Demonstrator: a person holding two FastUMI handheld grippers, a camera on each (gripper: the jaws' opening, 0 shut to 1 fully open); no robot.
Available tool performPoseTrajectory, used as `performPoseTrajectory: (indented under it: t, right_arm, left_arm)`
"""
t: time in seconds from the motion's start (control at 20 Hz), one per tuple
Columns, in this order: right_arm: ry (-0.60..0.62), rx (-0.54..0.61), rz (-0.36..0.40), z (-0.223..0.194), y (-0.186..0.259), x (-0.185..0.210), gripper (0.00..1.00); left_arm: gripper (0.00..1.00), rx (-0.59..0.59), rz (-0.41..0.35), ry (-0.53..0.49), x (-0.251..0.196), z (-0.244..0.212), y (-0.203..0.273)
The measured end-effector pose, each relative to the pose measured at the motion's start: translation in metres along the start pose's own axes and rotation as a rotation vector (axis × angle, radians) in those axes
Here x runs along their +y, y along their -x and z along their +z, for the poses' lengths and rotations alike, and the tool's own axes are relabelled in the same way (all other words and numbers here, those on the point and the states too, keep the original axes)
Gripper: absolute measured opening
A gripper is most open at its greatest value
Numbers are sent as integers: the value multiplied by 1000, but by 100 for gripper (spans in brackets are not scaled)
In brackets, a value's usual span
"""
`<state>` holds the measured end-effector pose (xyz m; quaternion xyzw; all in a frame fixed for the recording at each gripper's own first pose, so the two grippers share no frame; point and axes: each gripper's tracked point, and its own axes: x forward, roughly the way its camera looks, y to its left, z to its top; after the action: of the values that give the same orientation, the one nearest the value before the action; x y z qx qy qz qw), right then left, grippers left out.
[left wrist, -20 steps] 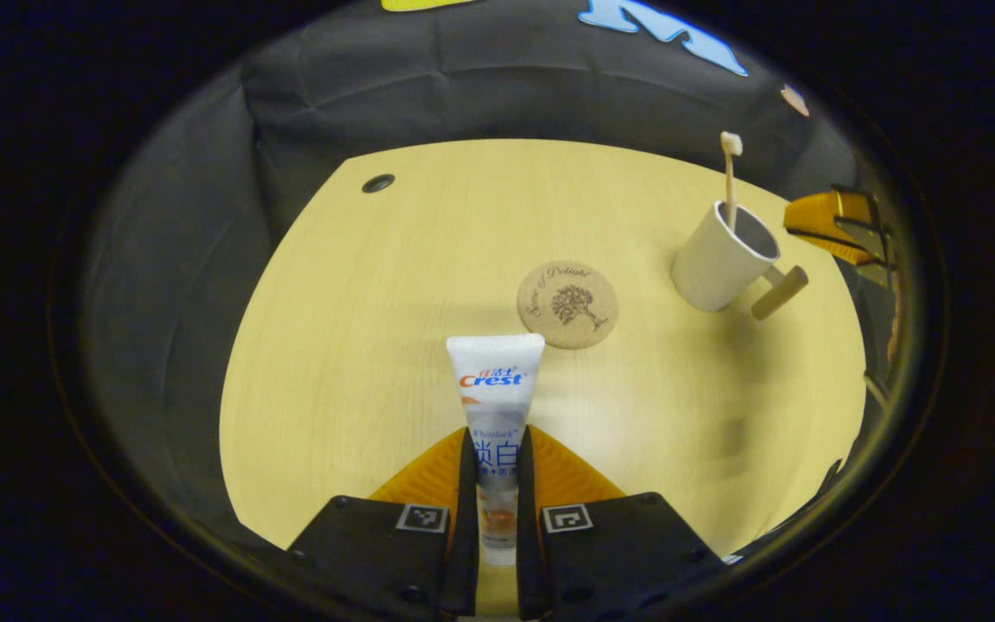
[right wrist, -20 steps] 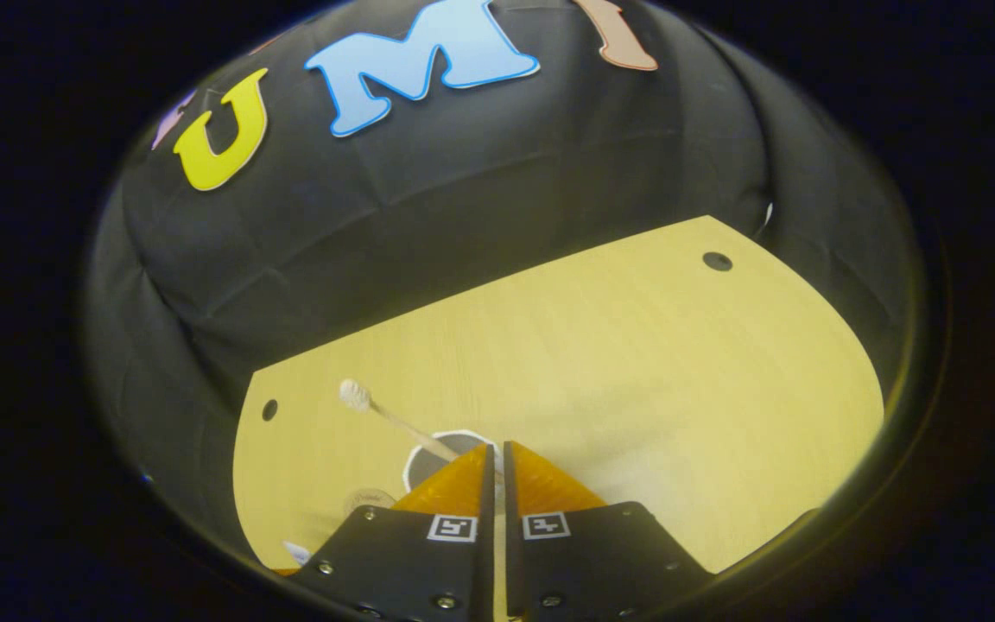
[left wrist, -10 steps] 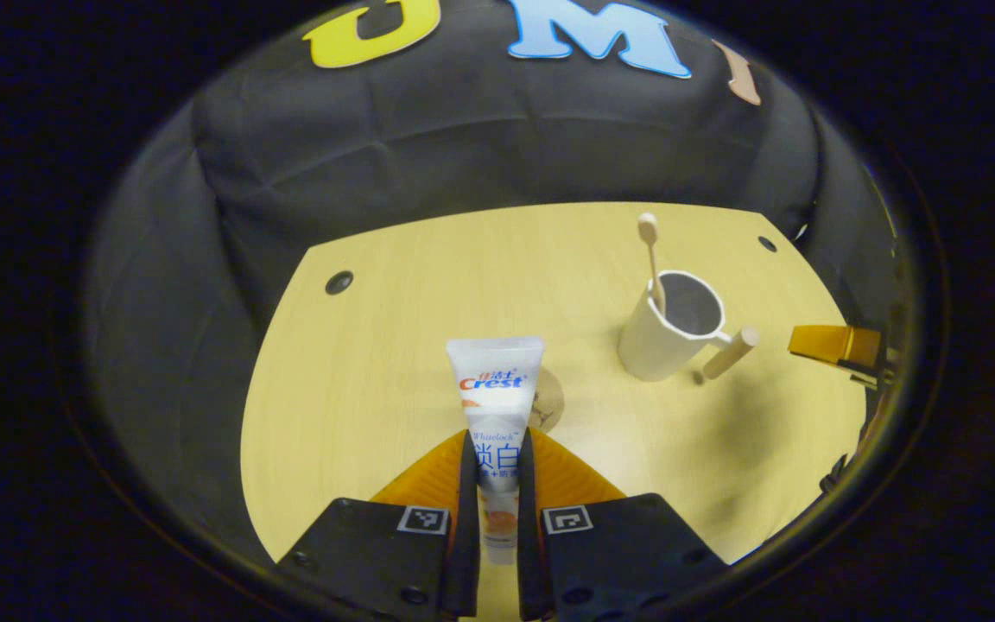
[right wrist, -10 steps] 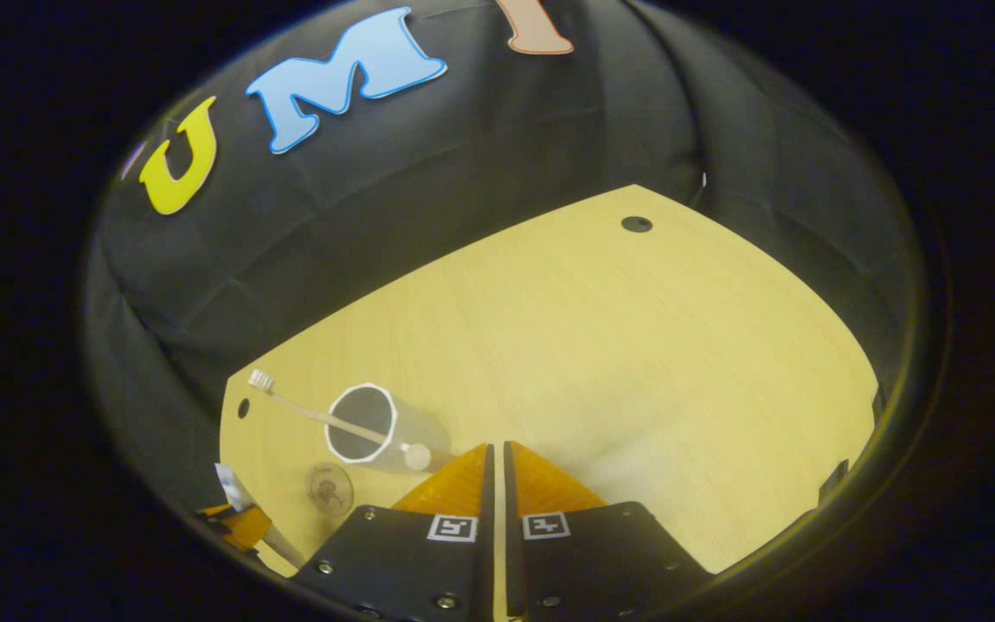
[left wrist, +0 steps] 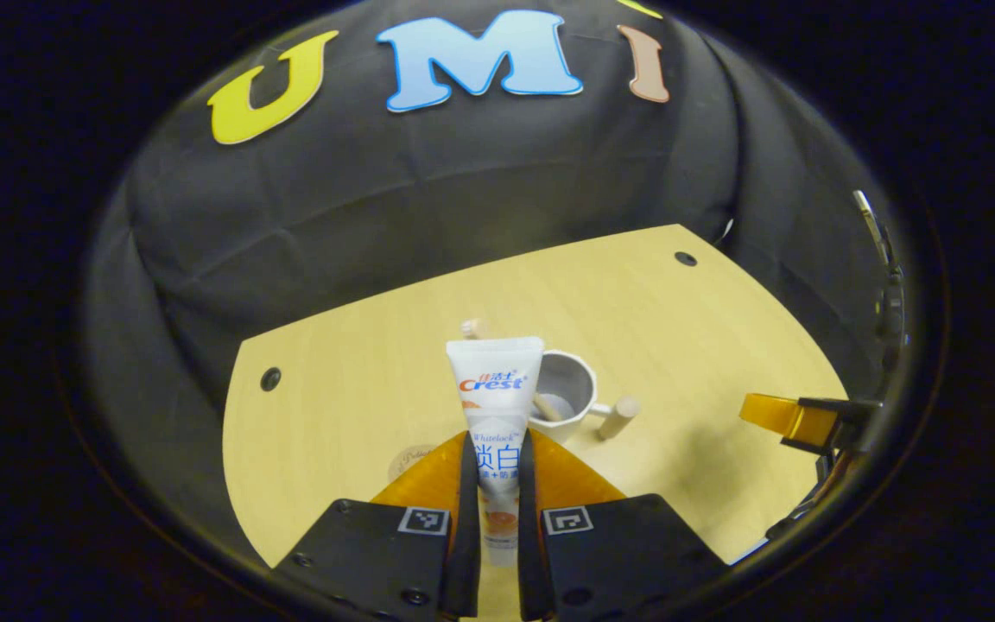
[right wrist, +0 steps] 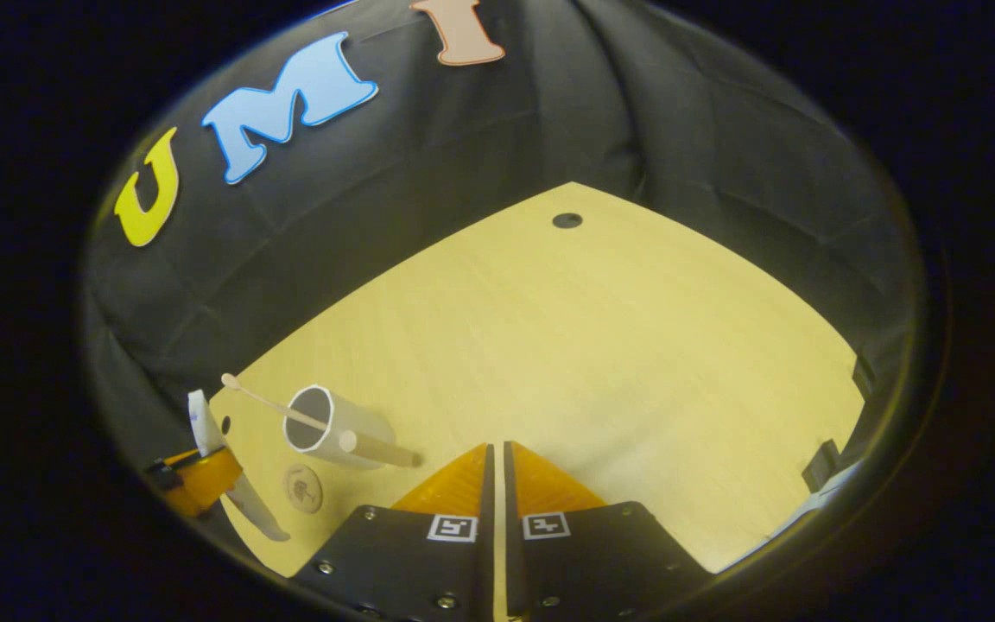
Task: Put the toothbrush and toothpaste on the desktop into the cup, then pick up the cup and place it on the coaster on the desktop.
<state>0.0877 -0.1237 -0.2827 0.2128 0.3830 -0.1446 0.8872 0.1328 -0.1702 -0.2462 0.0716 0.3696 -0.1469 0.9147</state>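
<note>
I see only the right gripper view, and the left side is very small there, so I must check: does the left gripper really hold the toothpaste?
Observer: Yes. In the left gripper view, both fingers of the left gripper press on the toothpaste, its flat end forward.
Operator: Where is the cup from there?
Observer: The cup stands just behind the flat end, slightly right, its handle pointing right.
Operator: And the coaster?
Observer: The coaster peeks out left of the fingers, partly hidden. The part that shows is bare.
</note>
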Motion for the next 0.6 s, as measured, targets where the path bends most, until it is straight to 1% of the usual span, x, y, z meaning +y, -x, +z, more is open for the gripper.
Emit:
performPoseTrajectory:
  t: [0.15, 0.3, 0.45, 0.6]
  right_arm:
    - [-15, 0, -33, 1, 6, -18, 5]
    - [-17, 6, -69, 2, 8, -36, 5]
    - [-16, 19, -97, 0, 9, -47, 5]
    - [-17, 34, -112, -4, 4, -49, 5]
  left_arm:
    - [25, -34, -40, -48, -25, 23, -16]
    - [25, -66, -50, -98, -37, 44, -28]
    - [25, -96, -48, -131, -37, 59, -44]
    - [25, -126, -38, -160, -31, 69, -62]
